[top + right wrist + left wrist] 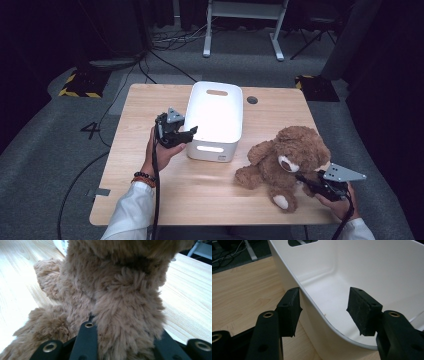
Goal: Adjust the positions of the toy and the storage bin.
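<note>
A white plastic bin point(212, 150) stands at the middle back of the wooden table. My left gripper point(190, 134) is at the bin's near-left corner. In the left gripper view, my left gripper point(324, 297) straddles the rim of the bin point(362, 270), with one pad against the outer wall and the other inside. The bin's inside looks empty. A brown teddy bear point(287, 160) sits at the front right. My right gripper point(302, 179) is shut on one of its furry limbs. The fur of the teddy bear point(112, 285) hides the pads of my right gripper point(125, 332).
The wooden table point(200, 195) has bare room between the bin and the bear and along its front. A round cable hole point(252, 100) lies behind the bin. Cables and a white desk frame point(242, 15) are on the grey floor beyond the table.
</note>
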### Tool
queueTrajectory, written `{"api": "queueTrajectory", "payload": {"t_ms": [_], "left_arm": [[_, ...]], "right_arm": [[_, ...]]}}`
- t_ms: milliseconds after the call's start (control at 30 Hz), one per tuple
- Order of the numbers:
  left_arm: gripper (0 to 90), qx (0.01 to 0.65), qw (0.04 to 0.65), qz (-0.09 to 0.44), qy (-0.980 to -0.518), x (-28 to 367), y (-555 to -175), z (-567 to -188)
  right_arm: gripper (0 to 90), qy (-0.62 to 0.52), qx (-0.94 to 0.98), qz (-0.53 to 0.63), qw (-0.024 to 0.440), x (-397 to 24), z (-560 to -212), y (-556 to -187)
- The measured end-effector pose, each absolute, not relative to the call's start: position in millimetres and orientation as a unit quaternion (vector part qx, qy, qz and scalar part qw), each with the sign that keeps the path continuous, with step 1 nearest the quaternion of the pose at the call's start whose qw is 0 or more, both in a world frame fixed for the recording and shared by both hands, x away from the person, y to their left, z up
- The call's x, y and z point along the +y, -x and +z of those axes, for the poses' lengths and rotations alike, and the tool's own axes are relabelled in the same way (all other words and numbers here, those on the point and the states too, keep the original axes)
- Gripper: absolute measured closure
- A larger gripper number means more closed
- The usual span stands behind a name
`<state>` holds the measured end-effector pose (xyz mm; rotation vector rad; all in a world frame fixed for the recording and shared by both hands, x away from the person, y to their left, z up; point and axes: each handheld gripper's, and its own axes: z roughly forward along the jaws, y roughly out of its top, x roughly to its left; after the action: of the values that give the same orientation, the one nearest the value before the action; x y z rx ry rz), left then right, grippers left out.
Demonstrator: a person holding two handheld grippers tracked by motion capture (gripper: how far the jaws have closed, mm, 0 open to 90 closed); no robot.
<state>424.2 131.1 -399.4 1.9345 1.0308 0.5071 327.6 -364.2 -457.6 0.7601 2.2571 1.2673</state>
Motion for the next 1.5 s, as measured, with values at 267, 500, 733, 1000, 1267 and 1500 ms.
{"api": "queueTrajectory", "payload": {"t_ms": [267,500,733,1000,1267,1500], "left_arm": [[41.5,0.399,0.436,0.204,-0.78,115.8,-393.3,-400.4],[41.3,0.399,0.442,0.2,-0.778,107.0,-376.7,-401.6],[41.1,0.395,0.447,0.202,-0.777,103.7,-370.5,-402.5],[39.8,0.383,0.455,0.199,-0.779,105.3,-372.2,-403.8],[39.7,0.383,0.437,0.21,-0.786,100.6,-377.2,-404.3],[40.2,0.383,0.446,0.21,-0.781,100.2,-376.0,-406.3]], "right_arm": [[76.0,-0.292,0.81,0.45,0.239,-366.0,-456.6,-329.5],[75.8,-0.294,0.807,0.452,0.24,-368.3,-456.6,-330.2],[72.5,-0.278,0.811,0.459,0.231,-365.9,-455.6,-330.3],[54.3,-0.252,0.826,0.462,0.202,-359.0,-451.8,-336.0],[15.2,-0.253,0.839,0.453,0.162,-343.2,-441.8,-354.2],[52.0,-0.275,0.815,0.471,0.196,-329.6,-449.7,-361.1]]}}
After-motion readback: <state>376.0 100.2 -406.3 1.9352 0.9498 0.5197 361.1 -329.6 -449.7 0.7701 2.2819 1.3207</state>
